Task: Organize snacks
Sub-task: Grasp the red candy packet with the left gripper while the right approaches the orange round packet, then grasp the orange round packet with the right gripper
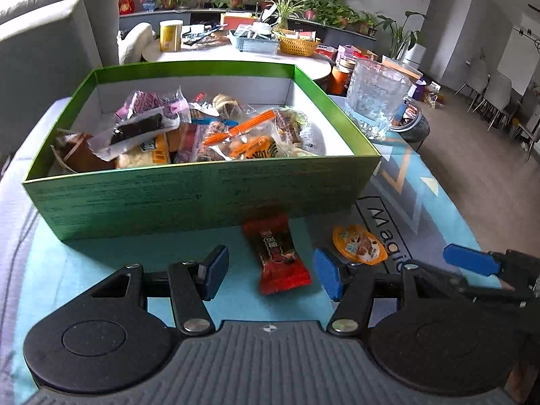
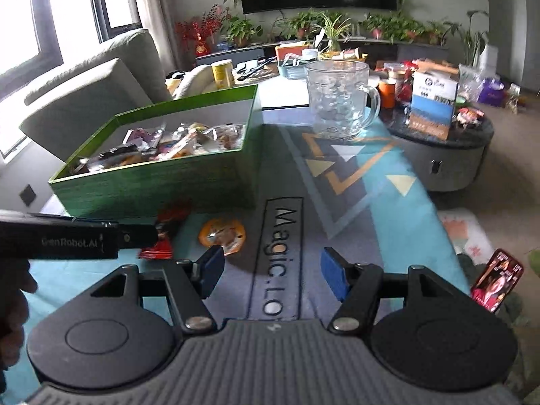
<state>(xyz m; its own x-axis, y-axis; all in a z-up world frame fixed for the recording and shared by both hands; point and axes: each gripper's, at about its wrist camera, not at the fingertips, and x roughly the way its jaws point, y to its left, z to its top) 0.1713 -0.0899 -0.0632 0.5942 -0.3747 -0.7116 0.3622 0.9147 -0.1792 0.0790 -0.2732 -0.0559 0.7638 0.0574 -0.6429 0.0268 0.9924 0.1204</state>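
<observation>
Living-room coffee table with a printed mat (image 1: 422,202), green snack box (image 1: 202,195) already stuffed. Left gripper (image 1: 266,271) half open, empty, straddling the red snack packet (image 1: 276,256); right gripper (image 2: 271,271) open over nothing. Could've snagged mat or shoved packet under box.

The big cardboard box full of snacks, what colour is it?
The cardboard snack box is green outside, white inside. Best seen in the left wrist view.

L gripper (image 1: 268,271) and R gripper (image 2: 272,273): both tilted down, jaws apart, nothing held.
</observation>
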